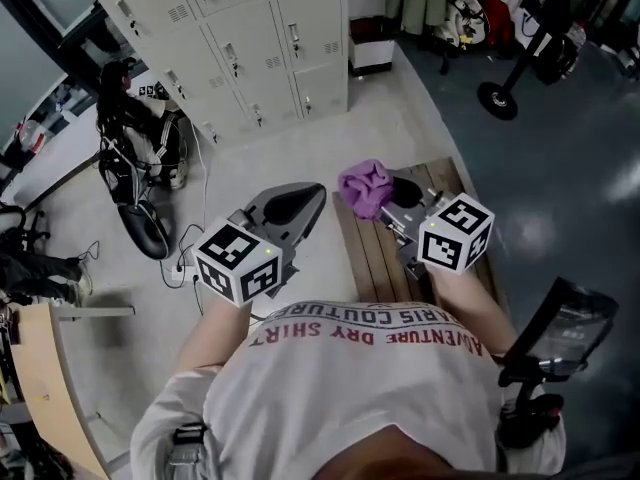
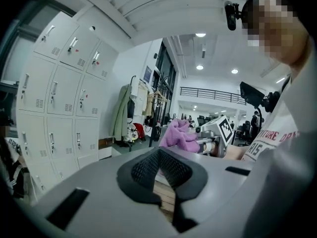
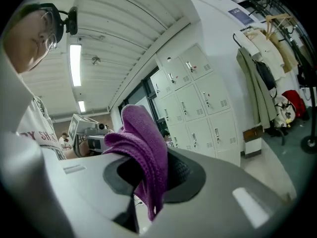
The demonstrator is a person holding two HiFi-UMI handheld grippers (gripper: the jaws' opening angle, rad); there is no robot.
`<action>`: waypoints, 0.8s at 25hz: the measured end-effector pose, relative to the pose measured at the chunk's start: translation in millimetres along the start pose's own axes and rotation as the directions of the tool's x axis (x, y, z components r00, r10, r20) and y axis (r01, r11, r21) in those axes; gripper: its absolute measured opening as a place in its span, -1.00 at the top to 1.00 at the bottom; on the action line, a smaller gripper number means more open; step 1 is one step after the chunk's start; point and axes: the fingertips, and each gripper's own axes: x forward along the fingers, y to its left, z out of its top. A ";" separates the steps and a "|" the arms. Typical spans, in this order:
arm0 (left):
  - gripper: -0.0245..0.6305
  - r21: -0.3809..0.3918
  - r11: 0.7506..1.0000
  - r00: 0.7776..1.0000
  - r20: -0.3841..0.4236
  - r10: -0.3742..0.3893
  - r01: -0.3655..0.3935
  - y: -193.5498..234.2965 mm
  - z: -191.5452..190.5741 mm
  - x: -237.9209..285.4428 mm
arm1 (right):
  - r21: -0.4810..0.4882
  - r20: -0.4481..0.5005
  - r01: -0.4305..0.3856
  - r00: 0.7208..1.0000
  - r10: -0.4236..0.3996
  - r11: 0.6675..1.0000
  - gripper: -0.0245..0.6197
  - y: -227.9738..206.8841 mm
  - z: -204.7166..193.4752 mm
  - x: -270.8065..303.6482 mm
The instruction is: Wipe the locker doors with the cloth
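Gripping the one purple cloth (image 1: 365,186), bunched between its fingers, the right gripper (image 1: 395,196) hangs mid-frame over a slatted wooden table (image 1: 375,258); the left gripper (image 1: 300,200) just beside it has its fingers closed on nothing. One bank of locker doors (image 1: 240,38) stands well apart at upper left, nearer the empty left gripper than the right, its doors cut off by the frame edge.

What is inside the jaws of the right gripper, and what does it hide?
A purple cloth is clamped in the right gripper, standing up above the jaws and hanging below them. It covers the line where the pads meet.
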 end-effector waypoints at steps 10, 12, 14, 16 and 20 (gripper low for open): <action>0.92 0.000 1.000 1.000 -0.007 0.017 -0.017 4.1 -32.0 -99.7 | 0.005 -0.007 0.024 1.000 -0.023 1.000 0.69 93.6 -35.2 30.9; 0.92 -0.001 1.000 1.000 -0.003 0.016 -0.016 4.3 -38.3 -128.4 | 0.011 0.005 0.025 1.000 -0.025 1.000 0.69 116.5 -40.0 36.9; 0.92 0.003 1.000 1.000 0.006 0.022 -0.022 5.5 -40.5 -154.7 | 0.002 0.013 0.028 1.000 -0.028 1.000 0.69 136.1 -41.7 43.4; 0.92 0.008 1.000 1.000 0.012 0.026 -0.026 4.3 -44.5 -178.6 | 0.001 0.019 0.027 0.999 -0.027 1.000 0.69 155.6 -46.3 49.3; 0.92 0.024 0.999 1.000 0.017 0.022 -0.022 -2.9 -57.8 -216.3 | 0.003 0.030 0.027 0.999 -0.027 1.000 0.69 192.4 -61.4 57.4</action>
